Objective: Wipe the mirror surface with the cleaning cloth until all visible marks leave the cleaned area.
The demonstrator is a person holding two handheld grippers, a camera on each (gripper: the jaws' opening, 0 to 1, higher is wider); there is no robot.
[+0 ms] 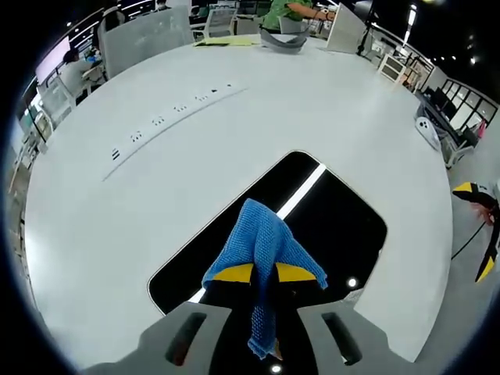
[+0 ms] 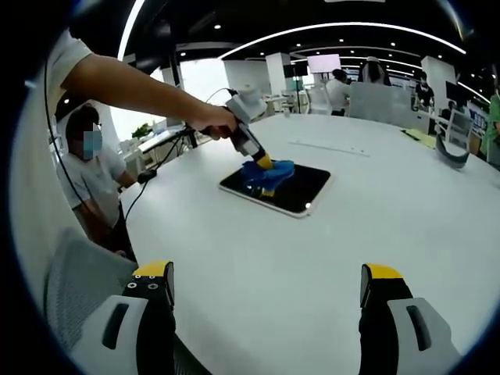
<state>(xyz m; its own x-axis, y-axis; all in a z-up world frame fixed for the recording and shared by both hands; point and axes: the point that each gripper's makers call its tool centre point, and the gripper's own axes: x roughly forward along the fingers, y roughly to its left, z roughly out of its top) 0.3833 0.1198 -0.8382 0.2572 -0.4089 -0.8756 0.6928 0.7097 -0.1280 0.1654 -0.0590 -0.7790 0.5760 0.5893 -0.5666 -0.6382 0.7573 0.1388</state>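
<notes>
Left tongs [image 1: 264,273] pinching blue cloth [image 1: 266,238] over mirror [image 1: 344,219] on white table [image 1: 328,109], right tongs [image 2: 266,293] spread

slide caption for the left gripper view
Left gripper holds a blue knitted cloth over a dark rectangular mirror on a white table.

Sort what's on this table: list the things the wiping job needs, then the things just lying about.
For the job:
mirror
blue cloth, clamped in the left tool

Lying about:
yellow sheet
grey curved object
strip of sockets in the table
</notes>
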